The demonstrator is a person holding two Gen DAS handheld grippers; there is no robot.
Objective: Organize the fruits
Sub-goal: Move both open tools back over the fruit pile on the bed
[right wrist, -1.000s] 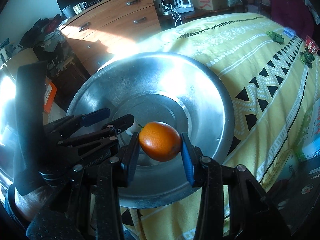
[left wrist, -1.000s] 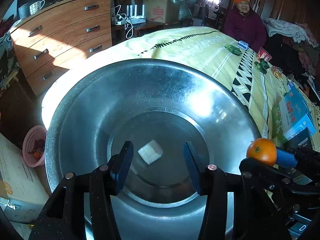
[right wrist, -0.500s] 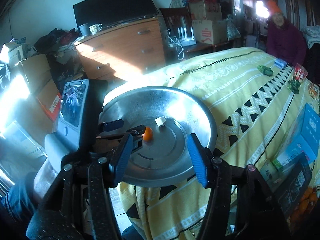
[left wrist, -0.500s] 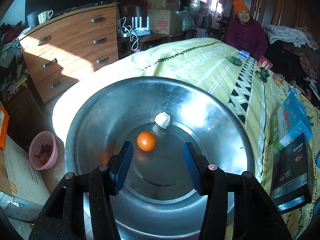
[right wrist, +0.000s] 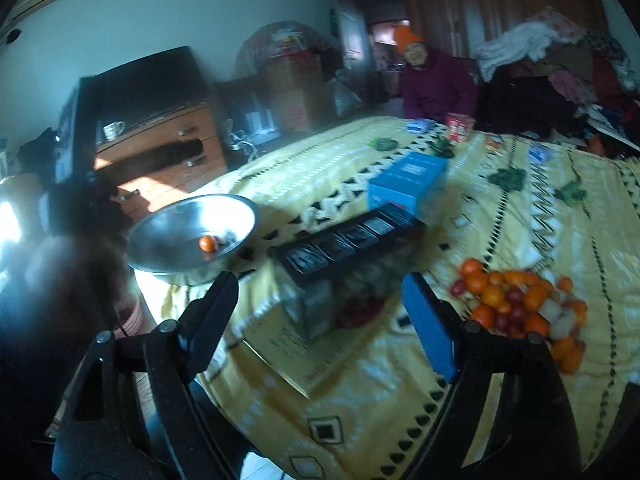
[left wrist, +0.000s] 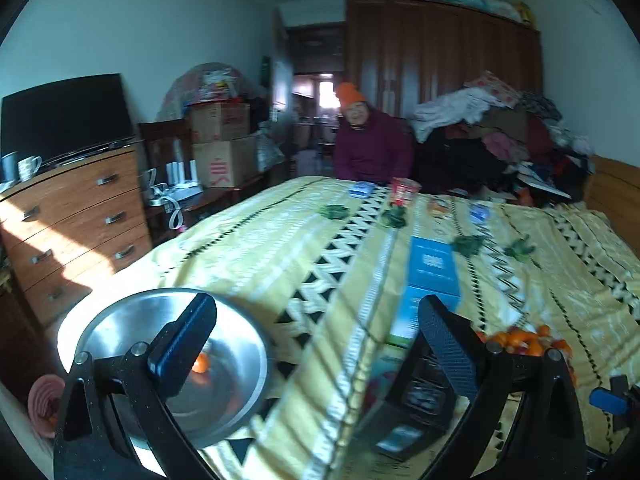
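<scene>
Both hands are between trips. One orange [right wrist: 208, 243] sits in the bowl [right wrist: 240, 208], and a big pile of fruit [right wrist: 520, 304] waits on the bed [right wrist: 320, 160]. So the step in hand looks like going to fetch the next fruit.

On the left, the left hand-held gripper [left wrist: 316, 340] has nothing in it. Its jaws are opening and stand wide, with only the bed showing between them. The bowl is low on the left in this view, near the bed's edge. It is shiny metal. The orange lies near the middle of its bottom. A pale spot seems to sit beside the orange, but it is too blurry to name.

Next comes a black box [right wrist: 352, 240], lying between the bowl and the pile. A blue box [right wrist: 404, 190] stands just behind it. I cannot tell what is in either box.

On the right, the right hand-held gripper [right wrist: 320, 320] is empty too, and its jaws are opening. The pile lies just to its right. It has oranges, small dark red fruits and some pale bits, all touching.

The next move, I think, calls for reaching over to the pile, picking one fruit at its edge so the others do not roll, closing softly on it, and carrying it past the black box to the bowl.
</scene>
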